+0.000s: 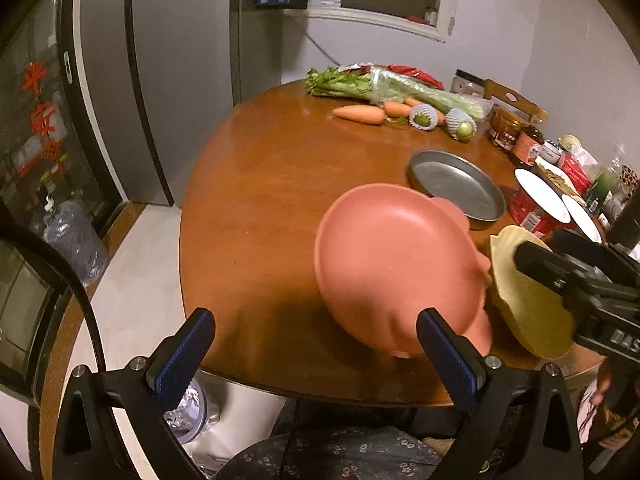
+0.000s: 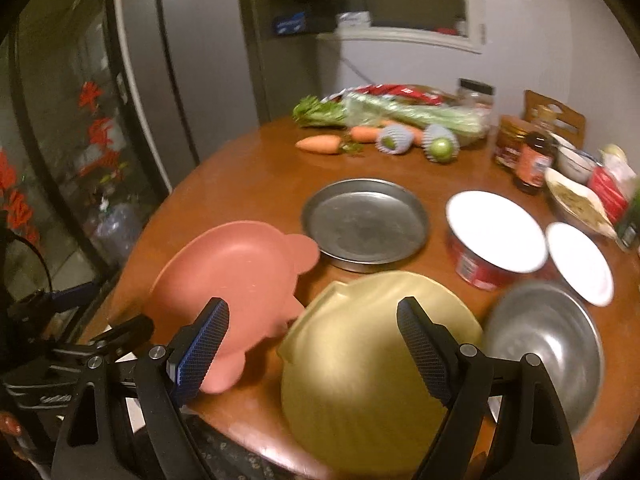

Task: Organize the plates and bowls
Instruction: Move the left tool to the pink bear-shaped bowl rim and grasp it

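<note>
One pink plate [image 2: 236, 276], one yellow plate [image 2: 372, 376], both at near edge of round wooden table [image 1: 272, 200], touching. One metal pan [image 2: 364, 224] behind them, one steel bowl [image 2: 548, 352] right of yellow plate. Two white-lidded red tubs [image 2: 494, 236]. Two carrots, two netted green fruits. Left gripper [image 1: 316, 352] spread, empty, beside pink plate. Right gripper [image 2: 314, 340] spread, above yellow plate. Jar labels unreadable.

You're in a home kitchen: a round wooden table [image 2: 248, 184] carries celery [image 1: 360, 84], carrots [image 1: 358, 114], sauce jars [image 2: 532, 164] and bowls, with a grey fridge [image 1: 160, 80] and a water jug [image 1: 76, 240] on the floor beside it.
</note>
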Demonstrator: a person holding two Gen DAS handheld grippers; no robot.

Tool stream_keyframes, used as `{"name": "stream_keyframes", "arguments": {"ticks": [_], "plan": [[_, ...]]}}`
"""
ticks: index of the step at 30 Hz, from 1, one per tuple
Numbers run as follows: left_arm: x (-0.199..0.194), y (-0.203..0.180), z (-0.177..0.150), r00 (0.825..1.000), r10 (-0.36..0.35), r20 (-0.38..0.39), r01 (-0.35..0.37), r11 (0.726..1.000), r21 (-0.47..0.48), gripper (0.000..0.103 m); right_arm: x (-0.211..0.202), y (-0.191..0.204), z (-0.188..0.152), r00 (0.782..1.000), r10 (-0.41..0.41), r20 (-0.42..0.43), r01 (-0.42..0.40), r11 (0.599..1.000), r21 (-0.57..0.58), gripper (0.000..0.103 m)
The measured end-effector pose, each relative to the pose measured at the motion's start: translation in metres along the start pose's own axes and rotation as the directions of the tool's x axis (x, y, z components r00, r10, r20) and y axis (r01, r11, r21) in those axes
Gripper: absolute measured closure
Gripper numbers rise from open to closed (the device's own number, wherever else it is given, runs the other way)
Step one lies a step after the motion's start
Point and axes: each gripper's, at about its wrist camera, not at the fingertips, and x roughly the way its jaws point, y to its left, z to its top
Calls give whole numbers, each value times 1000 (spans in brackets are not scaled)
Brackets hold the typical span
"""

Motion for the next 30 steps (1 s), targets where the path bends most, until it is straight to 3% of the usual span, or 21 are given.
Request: {"name": "stream_keyframes", "arguments": {"ticks": [3, 10, 15, 17, 24, 26, 30], "plan": [[9, 5, 0, 1000, -1, -23, 1, 1000, -17, 1, 20, 10, 7, 1000, -10, -29, 8, 998, -56, 19], [25, 5, 3, 998, -33, -55, 31, 999, -37, 4, 53, 16, 15, 996, 18, -90, -24, 997, -73, 38], [32, 1, 6, 996, -56, -76, 54, 998, -29, 16, 67, 17, 20, 992, 19, -128, -31, 995, -91, 52], [34, -1, 7, 995, -66, -81, 64, 998, -25, 21, 73, 18, 21, 989, 22, -145, -36, 994, -99, 53], [41, -9, 8, 991, -79, -110, 78, 997, -8, 32, 85, 23, 21, 986, 0, -169, -23, 991, -134, 68], [42, -12, 8, 991, -81, -110, 83, 997, 8, 37, 89, 20, 21, 982, 32, -187, -53, 993, -108, 75], [42, -15, 11, 989, -98, -112, 101, 995, 19, 48, 91, 19, 20, 978, 57, -199, -77, 993, -93, 78]]}}
